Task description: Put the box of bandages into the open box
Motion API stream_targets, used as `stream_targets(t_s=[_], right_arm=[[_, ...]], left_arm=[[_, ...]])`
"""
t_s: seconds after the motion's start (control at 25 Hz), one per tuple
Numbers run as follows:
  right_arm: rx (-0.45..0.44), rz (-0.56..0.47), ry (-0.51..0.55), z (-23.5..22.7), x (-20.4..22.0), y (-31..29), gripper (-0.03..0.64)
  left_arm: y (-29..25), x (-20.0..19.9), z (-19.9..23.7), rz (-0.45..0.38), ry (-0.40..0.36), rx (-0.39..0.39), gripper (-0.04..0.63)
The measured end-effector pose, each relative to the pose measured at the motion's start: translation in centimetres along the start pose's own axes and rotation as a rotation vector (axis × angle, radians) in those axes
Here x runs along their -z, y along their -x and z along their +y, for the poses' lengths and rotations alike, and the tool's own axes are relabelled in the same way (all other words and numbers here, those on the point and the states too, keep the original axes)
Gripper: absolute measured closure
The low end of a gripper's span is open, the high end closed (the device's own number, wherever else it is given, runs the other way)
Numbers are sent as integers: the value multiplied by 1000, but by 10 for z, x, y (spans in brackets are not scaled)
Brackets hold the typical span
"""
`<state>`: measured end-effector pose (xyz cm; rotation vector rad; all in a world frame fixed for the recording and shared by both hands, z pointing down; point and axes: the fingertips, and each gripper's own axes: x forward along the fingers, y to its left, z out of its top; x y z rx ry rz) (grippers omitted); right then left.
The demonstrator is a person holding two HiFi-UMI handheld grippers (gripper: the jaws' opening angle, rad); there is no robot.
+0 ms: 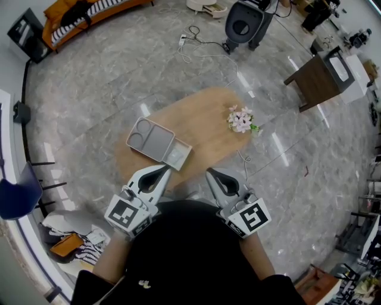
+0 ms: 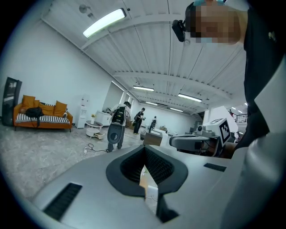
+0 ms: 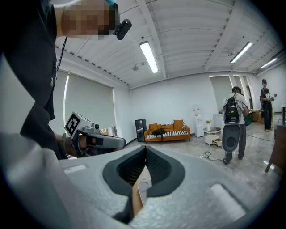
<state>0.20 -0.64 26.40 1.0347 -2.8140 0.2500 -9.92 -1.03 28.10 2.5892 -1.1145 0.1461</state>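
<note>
The box of bandages (image 1: 178,156), a small pale box with print too small to read, lies on the oval wooden table (image 1: 208,110). It sits against the near right end of the grey open box (image 1: 150,139). The open box lies flat with its hollow side up, showing two small compartments at its far left end and one larger one.

The left gripper (image 1: 162,171) is just on the person's side of the bandage box, at the table's near edge. Its tips point toward the box but stay apart from it. In the left gripper view the jaws of the left gripper (image 2: 144,150) are pressed together with nothing between them. Only a sliver of tan table and something pale shows through the gap below the tips.

The right gripper (image 1: 212,174) is farther to the right, also at the near edge and well clear of both boxes. In its own view the right gripper (image 3: 145,150) has its jaws closed tip to tip and empty.

A small bunch of pink and white flowers (image 1: 241,120) stands on the table's right part, well apart from the boxes. Across the grey stone floor are an orange sofa (image 1: 89,13) and a dark brown side table (image 1: 318,78).
</note>
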Motion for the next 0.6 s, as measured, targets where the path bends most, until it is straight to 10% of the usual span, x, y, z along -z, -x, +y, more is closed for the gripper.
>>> stream_targets(t_s=[0.6], right_arm=[[-1, 12, 10, 0, 3, 2, 620]], left_arm=[[-5, 5, -6, 11, 67, 14, 581]])
